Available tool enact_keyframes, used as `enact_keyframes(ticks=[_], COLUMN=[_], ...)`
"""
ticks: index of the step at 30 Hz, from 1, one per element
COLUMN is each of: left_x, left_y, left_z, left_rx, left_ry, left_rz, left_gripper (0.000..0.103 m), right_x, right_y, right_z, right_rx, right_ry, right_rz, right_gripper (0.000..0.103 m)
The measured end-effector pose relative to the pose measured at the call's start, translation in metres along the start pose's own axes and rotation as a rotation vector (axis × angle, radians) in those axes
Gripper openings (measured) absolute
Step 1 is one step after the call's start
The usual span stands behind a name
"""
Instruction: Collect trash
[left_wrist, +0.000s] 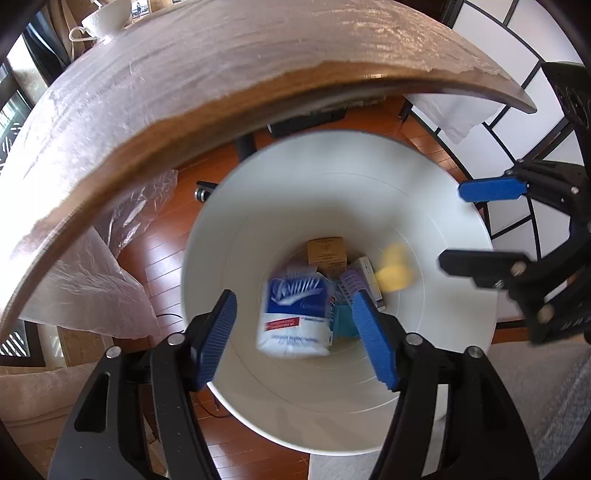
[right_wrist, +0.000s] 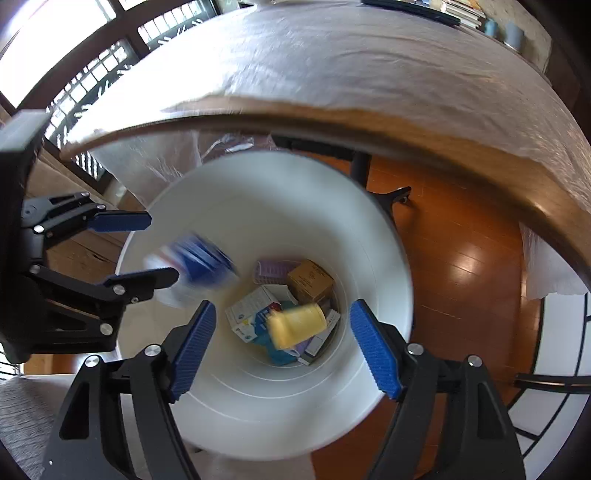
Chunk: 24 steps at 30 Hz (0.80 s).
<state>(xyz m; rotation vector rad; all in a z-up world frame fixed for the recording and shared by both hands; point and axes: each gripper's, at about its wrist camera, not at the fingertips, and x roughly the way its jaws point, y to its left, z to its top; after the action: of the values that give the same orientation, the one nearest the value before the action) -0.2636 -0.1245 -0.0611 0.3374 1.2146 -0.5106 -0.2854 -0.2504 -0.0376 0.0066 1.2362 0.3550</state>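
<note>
Two grippers point steeply down over the white bin (left_wrist: 424, 206). The left gripper (left_wrist: 295, 332) and right gripper (right_wrist: 284, 343) stand parted, empty, above the blurred tissue pack (left_wrist: 295, 317) and yellow bottle (right_wrist: 297, 325) inside the bin.

1. A white bin (left_wrist: 424, 206) is seen from above, beside a table (left_wrist: 184, 92).
2. The left gripper (left_wrist: 295, 332) is held open over it.
3. A blurred tissue pack (left_wrist: 295, 317) is seen between the jaws, untouched.

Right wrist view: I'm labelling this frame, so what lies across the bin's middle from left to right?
Left hand-held gripper → blurred blue-and-white packet → yellow container → bin wall → wooden floor.
</note>
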Motion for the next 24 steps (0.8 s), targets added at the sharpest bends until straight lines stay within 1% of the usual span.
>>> enact_keyframes(ticks=[2,3,4,5,6,7,8,9,10,11,13,15,19,20,22,23,24], left_x=[-0.013,-0.025,-0.035,-0.052,-0.067,-0.086,-0.098,-0.105,-0.110,-0.110,-0.103,-0.087,-0.047,-0.043,-0.025,-0.026,-0.020], left_y=[0.001,0.003,0.005,0.008,0.013,0.021,0.030,0.036,0.048,0.060,0.081,0.108,0.153,0.163,0.183,0.189,0.198], left_z=[0.008,0.012,0.016,0.023,0.030,0.041,0.050,0.058,0.074,0.088,0.114,0.140,0.185,0.192,0.203,0.197,0.201], left_rx=[-0.006,-0.010,-0.013,-0.022,-0.032,-0.048,-0.064,-0.078,-0.102,-0.118,-0.160,-0.202,-0.277,-0.289,-0.343,-0.362,-0.385], left_ry=[-0.025,-0.051,-0.077,-0.126,-0.174,-0.252,-0.318,-0.357,-0.401,-0.414,-0.418,-0.420,-0.356,-0.346,-0.310,-0.304,-0.296], left_rz=[-0.013,-0.024,-0.031,-0.044,-0.048,-0.037,-0.014,0.008,0.047,0.070,0.150,0.216,0.283,0.293,0.310,0.309,0.311], left_gripper=[0.067,0.067,0.068,0.072,0.085,0.096,0.100,0.101,0.101,0.101,0.101,0.101,0.101,0.101,0.101,0.101,0.101], right_x=[-0.015,-0.029,-0.042,-0.055,-0.065,-0.075,-0.084,-0.089,-0.091,-0.091,-0.086,-0.077,-0.055,-0.050,-0.040,-0.035,-0.032], right_y=[-0.003,-0.003,-0.004,-0.006,-0.011,-0.017,-0.026,-0.038,-0.049,-0.065,-0.095,-0.120,-0.175,-0.187,-0.206,-0.215,-0.224], right_z=[0.004,0.010,0.016,0.024,0.031,0.042,0.055,0.069,0.081,0.095,0.122,0.146,0.190,0.198,0.203,0.208,0.213], right_rx=[-0.009,-0.019,-0.027,-0.032,-0.030,-0.019,-0.001,0.020,0.047,0.081,0.136,0.179,0.247,0.262,0.283,0.290,0.295], right_ry=[-0.031,-0.065,-0.102,-0.147,-0.183,-0.230,-0.277,-0.318,-0.342,-0.361,-0.404,-0.407,-0.382,-0.374,-0.361,-0.354,-0.344], right_rz=[-0.009,-0.016,-0.022,-0.031,-0.044,-0.070,-0.099,-0.113,-0.127,-0.148,-0.185,-0.239,-0.309,-0.321,-0.339,-0.352,-0.361], right_gripper=[0.076,0.077,0.081,0.087,0.090,0.094,0.099,0.099,0.099,0.099,0.099,0.099,0.099,0.099,0.099,0.099,0.099])
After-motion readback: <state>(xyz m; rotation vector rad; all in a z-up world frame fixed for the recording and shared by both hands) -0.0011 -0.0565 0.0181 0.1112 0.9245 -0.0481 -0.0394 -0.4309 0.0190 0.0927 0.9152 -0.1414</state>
